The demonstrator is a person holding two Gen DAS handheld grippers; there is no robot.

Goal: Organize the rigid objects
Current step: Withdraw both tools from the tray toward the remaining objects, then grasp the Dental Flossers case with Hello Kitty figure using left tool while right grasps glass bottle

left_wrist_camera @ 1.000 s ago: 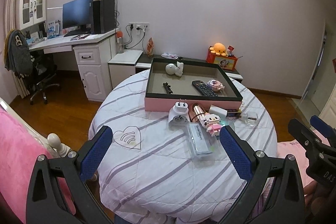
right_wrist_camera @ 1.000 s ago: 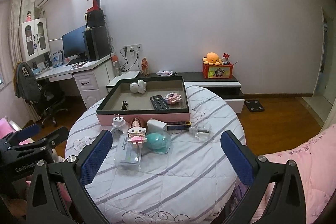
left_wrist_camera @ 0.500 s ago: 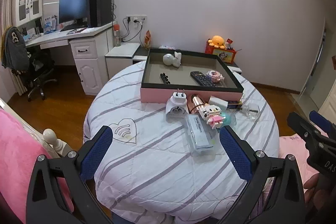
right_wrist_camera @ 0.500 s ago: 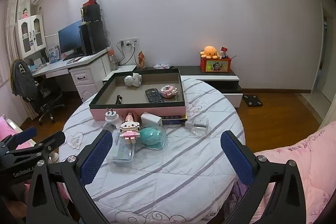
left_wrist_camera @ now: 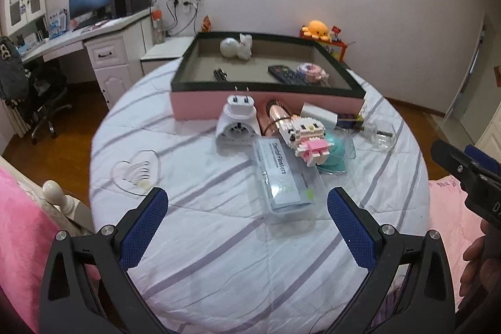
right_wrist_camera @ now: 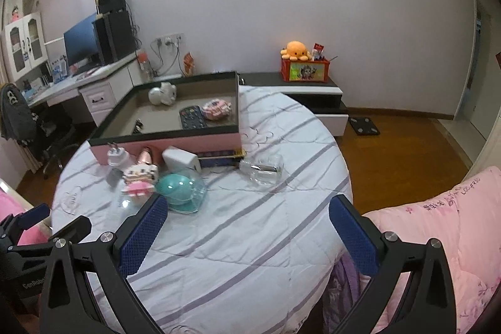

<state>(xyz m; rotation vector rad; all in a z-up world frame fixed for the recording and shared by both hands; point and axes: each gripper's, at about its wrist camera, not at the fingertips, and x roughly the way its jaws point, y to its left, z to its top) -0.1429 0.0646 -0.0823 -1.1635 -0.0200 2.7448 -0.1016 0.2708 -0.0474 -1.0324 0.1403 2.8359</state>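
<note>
Pink tray (left_wrist_camera: 263, 107) nearer; both hand-held grippers agape.

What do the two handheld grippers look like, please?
Both the left gripper and the right gripper have black angular frames with silver screws. Their fingers carry blue textured pads. White lettering, only partly readable, marks each body. No cables or sleeves show.

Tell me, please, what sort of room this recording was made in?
Most likely a bedroom that doubles as a study: a computer desk with a monitor stands along the wall, an orange octopus plush sits on a low cabinet, and a pink quilt lies beside the cloth-covered round table.
</note>
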